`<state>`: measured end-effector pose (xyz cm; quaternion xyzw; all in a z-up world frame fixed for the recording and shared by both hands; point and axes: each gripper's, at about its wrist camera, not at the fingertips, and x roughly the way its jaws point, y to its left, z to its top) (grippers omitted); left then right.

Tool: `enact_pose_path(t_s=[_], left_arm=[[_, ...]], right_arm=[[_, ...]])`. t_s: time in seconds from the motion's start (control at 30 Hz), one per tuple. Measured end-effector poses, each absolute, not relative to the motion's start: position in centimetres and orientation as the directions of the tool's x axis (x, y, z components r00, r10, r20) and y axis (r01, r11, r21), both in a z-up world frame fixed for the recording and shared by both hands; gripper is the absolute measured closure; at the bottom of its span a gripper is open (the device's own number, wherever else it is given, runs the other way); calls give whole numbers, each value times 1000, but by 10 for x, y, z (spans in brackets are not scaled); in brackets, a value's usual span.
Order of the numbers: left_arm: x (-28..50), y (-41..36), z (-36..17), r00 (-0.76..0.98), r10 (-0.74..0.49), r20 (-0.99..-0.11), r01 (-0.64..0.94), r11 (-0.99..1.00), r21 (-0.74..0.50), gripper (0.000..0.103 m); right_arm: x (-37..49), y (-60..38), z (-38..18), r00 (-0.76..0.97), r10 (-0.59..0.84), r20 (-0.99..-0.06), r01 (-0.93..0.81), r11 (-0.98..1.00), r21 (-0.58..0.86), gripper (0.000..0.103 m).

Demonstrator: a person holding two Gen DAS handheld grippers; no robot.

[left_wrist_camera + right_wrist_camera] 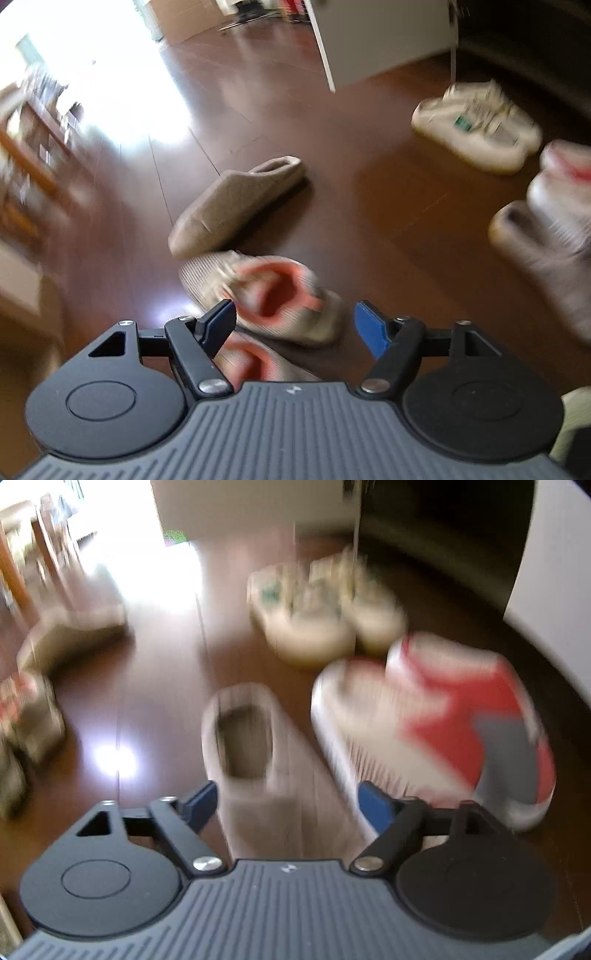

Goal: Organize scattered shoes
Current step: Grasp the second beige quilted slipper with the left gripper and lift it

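Note:
In the left wrist view my left gripper (295, 325) is open above a beige sneaker with orange lining (280, 299). Its twin (243, 362) lies just below, partly hidden by the gripper body. A tan slipper (236, 206) rests on its side beyond them. In the right wrist view my right gripper (288, 805) is open, and the toe of a second tan slipper (240, 738) lies between its fingers with the pads clear of it. Beside that slipper on the right sit red, white and grey sneakers (443, 720). A pair of white sneakers (321, 609) (476, 122) stands farther back.
The floor is dark polished wood with a strong glare patch (122, 92). A white cabinet panel (369, 37) stands at the back, with a dark opening beside it. Wooden furniture (29, 147) lines the left side. Blurred boxes (74, 635) sit at the left.

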<state>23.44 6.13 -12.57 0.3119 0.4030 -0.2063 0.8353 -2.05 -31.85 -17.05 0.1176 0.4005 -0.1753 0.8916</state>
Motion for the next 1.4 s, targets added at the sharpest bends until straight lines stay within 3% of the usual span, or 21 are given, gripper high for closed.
enact_pose_path(t_s=[0.17,0.27,0.4,0.43,0.57,0.73,0.77,0.8,0.93,1.1,1.27,1.4], left_arm=[[334,36,-139,673,-92,-734,612,626,483,30],[397,13,-152,686,-85,-723,598,632,494,31],[490,-26,-195,605,-21,-796,642,604,472,34],[498,-30,-202,586,-13,-810,654,599,463,43],[532,-37,-247,362,62,-930,747,578,329,46],[525,-25,-275,308,208,-928,798,475,371,46],[524,-23,-278,308,236,-922,801,458,385,53],[524,-21,-281,309,254,-917,798,455,395,93],[509,-13,-305,384,345,-856,767,397,504,99],[508,8,-245,489,240,-838,623,576,529,99],[469,30,-153,540,114,-834,520,734,437,99],[407,37,-78,507,16,-862,447,850,279,99]], right_arm=[[16,-327,-158,662,-263,-702,453,886,95,14],[29,-343,-162,654,-268,-707,499,856,137,14],[41,-371,-170,625,-291,-724,568,806,166,14],[42,-373,-171,622,-299,-724,572,804,160,14],[47,-380,-180,600,-314,-735,581,803,132,14],[51,-379,-193,575,-300,-762,590,797,132,13],[52,-378,-194,572,-298,-764,590,797,131,13],[53,-376,-196,568,-296,-768,592,796,131,13],[59,-372,-203,558,-268,-786,602,782,161,13],[54,-365,-197,580,-247,-776,591,783,192,12],[43,-355,-183,624,-211,-753,578,772,262,12],[28,-346,-163,671,-176,-721,550,770,324,12]])
